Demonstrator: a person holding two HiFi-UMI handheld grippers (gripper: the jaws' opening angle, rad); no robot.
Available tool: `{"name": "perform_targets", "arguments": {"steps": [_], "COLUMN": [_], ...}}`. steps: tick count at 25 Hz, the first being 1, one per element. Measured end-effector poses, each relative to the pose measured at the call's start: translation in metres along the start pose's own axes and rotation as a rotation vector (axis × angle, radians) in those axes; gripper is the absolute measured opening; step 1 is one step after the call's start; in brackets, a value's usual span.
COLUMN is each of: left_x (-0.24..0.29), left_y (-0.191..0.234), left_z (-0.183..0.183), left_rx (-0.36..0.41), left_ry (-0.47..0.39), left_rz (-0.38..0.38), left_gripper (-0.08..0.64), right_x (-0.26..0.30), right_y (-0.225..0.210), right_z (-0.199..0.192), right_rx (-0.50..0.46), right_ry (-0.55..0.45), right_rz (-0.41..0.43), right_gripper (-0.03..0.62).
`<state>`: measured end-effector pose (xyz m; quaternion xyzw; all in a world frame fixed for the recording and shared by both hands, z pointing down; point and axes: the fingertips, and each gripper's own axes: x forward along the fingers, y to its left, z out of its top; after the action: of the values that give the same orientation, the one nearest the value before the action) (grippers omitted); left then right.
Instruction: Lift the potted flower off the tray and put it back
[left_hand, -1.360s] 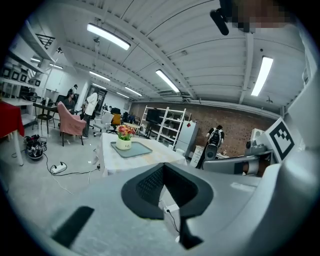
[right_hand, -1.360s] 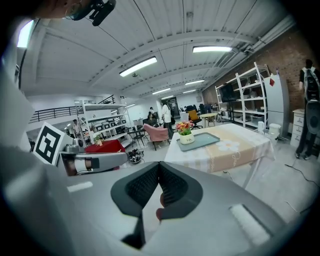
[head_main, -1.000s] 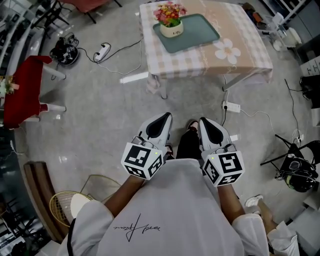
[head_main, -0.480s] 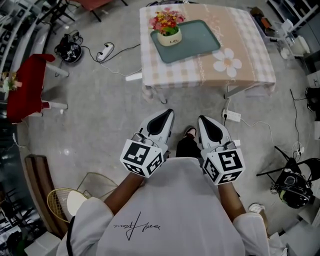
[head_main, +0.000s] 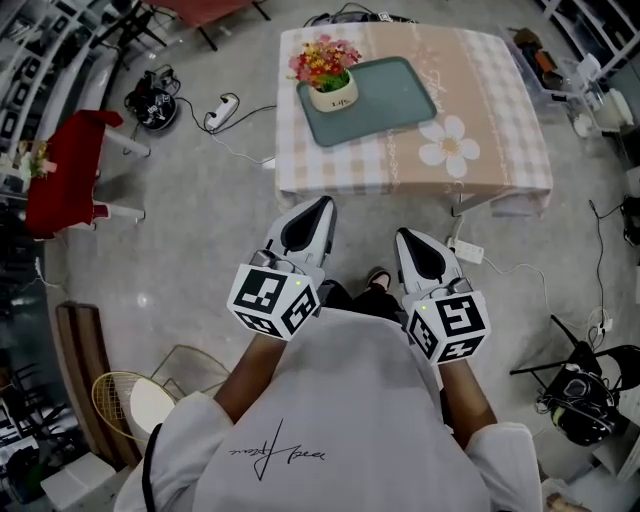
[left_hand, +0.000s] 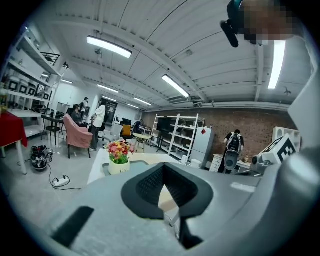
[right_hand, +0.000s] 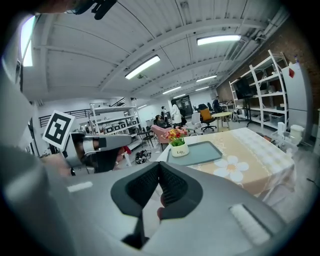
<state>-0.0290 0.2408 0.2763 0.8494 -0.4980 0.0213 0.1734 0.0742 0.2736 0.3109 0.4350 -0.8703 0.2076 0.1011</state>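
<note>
A potted flower (head_main: 328, 77) with red, pink and yellow blooms in a cream pot stands at the left end of a teal tray (head_main: 392, 93). The tray lies on a table with a checked cloth (head_main: 480, 110). My left gripper (head_main: 312, 216) and right gripper (head_main: 412, 246) are both shut and empty, held side by side over the floor short of the table's near edge. The flower (left_hand: 119, 156) shows ahead of the left gripper's jaws, and the pot (right_hand: 178, 142) and tray (right_hand: 200, 151) lie ahead in the right gripper view.
A red-draped table (head_main: 62, 180), a power strip with cable (head_main: 224, 108) and dark headgear (head_main: 152, 98) lie on the floor at left. Another power strip (head_main: 466, 250) sits under the table's near edge. A wicker basket (head_main: 130, 402) is near my left; a tripod and gear (head_main: 580, 400) at right.
Both grippers have moved forward together toward the table, which now sits closer to them in the head view. Their jaws stayed shut.
</note>
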Motion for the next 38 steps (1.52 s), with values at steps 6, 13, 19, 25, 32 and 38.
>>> {"name": "perform_targets", "arguments": {"steps": [6,13,19,25,32,38], "left_x": [0.014,0.037,0.06,0.087,0.114,0.138], "left_y": [-0.013,-0.015,-0.002,0.015,0.043,0.07], "left_z": [-0.004,-0.013,0.0,0.003,0.008,0.007], "left_rx": [0.021,0.017,0.014,0.007,0.003,-0.01], "left_ry": [0.022,0.048,-0.001,0.028,0.055,0.082], "left_rz": [-0.001,-0.014,0.007,0.005,0.011,0.033], "left_gripper": [-0.002,-0.002,-0.002,-0.002,-0.002,-0.002], "right_x": [0.003,0.015,0.031,0.055,0.092,0.124], "right_y": [-0.017,-0.033,-0.05,-0.063,-0.073,-0.087], "right_z": [0.003,0.005,0.015,0.021,0.031,0.042], "right_rx": [0.005,0.029,0.034,0.04,0.038,0.039], "right_ry": [-0.007,-0.011,-0.003,0.025,0.048,0.06], "right_rz": [0.016,0.027,0.022,0.027,0.048,0.052], "right_gripper": [0.008,0.008,0.008,0.008,0.008,0.008]}}
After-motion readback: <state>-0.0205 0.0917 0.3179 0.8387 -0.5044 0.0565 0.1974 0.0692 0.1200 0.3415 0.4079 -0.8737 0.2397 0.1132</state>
